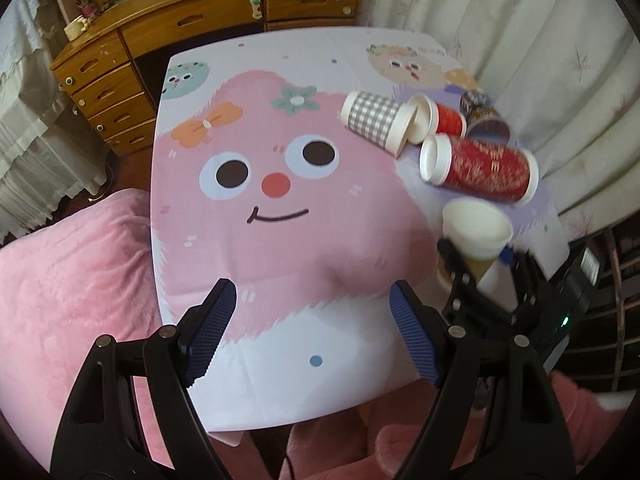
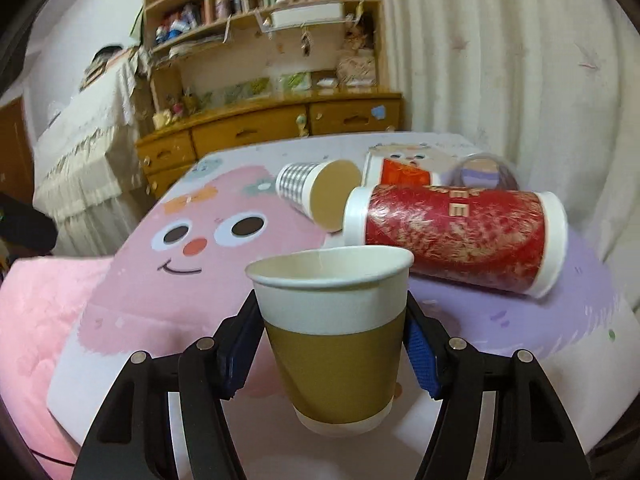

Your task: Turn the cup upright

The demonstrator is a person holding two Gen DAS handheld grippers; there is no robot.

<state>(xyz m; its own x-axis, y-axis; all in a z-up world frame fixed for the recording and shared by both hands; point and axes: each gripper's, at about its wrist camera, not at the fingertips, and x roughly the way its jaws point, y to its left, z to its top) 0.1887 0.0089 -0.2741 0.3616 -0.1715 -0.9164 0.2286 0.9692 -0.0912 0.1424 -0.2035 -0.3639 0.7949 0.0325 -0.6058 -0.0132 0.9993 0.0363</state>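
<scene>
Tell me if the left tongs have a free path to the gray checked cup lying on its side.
Probably yes. The left tongs are open and empty, with only bare tablecloth ahead. The checked cup lies far right, its near side exposed, though its rim touches a red cup.

Brown-white cup (image 2: 334, 344) upright, prob. off table

The only readable lettering is on the large red cup (image 2: 456, 236) lying on its side at the right of the right wrist view: gold letters "EE" near its upper edge. Other markings are too blurred to read.
</scene>
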